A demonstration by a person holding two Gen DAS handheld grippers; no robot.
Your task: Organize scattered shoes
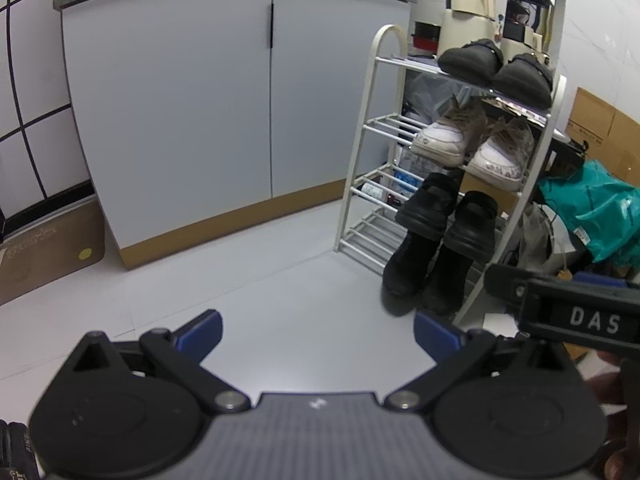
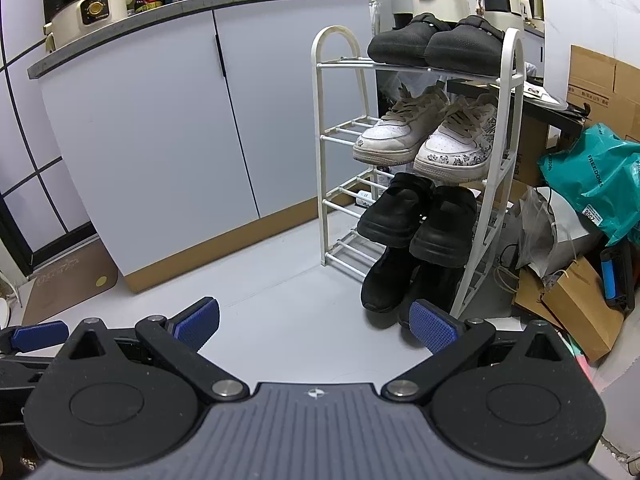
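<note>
A white four-tier shoe rack [image 1: 362, 148] [image 2: 324, 128] stands on the pale floor. Its top shelf carries two black slippers [image 1: 472, 60] [image 2: 404, 42]. Below them sit white sneakers [image 1: 444, 136] [image 2: 390, 136], then chunky black shoes [image 1: 432, 204] [image 2: 394, 210], and black boots [image 1: 412, 268] [image 2: 384, 280] on the lowest tier, toes reaching the floor. My left gripper [image 1: 318, 338] is open and holds nothing, well short of the rack. My right gripper [image 2: 316, 324] is open too, empty, with its blue pads [image 2: 434, 328] spread wide. The right gripper's body [image 1: 580, 312] shows in the left wrist view.
A white two-door cabinet [image 1: 200, 120] [image 2: 160, 148] stands left of the rack, a brown mat [image 1: 48, 252] beside it. Right of the rack lie a teal bag [image 2: 592, 176], paper bags [image 2: 576, 304] and cardboard boxes [image 2: 600, 80]. Bare floor [image 2: 288, 292] lies ahead of both grippers.
</note>
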